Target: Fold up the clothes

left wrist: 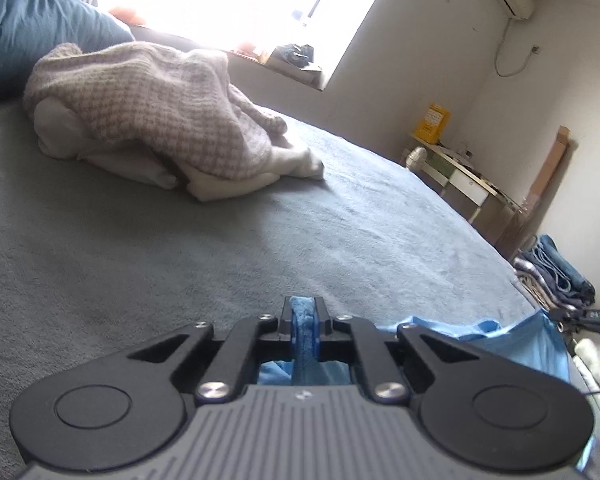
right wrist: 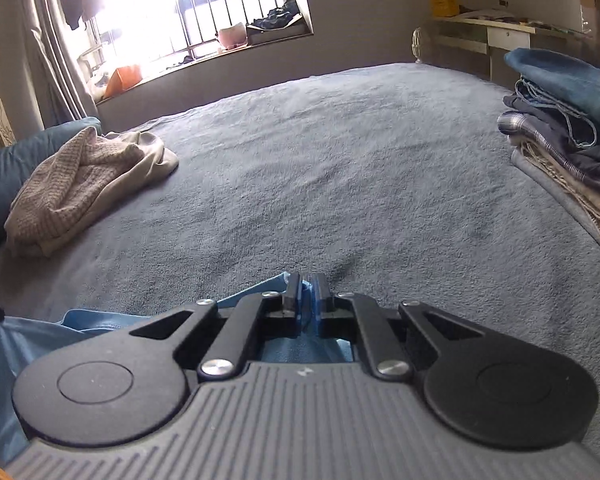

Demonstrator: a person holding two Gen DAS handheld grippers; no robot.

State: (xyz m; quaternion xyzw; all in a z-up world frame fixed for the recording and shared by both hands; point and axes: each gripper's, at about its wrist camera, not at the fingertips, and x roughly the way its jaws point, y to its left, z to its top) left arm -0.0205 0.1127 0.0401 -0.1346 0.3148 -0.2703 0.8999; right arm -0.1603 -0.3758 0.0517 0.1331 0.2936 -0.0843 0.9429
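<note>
light blue garment (left wrist: 500, 336) pinched at two spots, low over the grey bedspread (right wrist: 340, 160). left gripper (left wrist: 303, 320) clamped narrow on a thick fold of it; right gripper (right wrist: 308, 292) nipped tight on another edge. stretched sideways between the two, long axis across the bed's near side. unfolded knit pile (left wrist: 140, 112) far left, folded stack (right wrist: 572, 128) far right.

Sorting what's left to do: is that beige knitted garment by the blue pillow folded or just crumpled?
Crumpled. The beige knitted garment lies in a loose, bunched heap on the bed, unlike the folded stack at the bed's other side.
</note>
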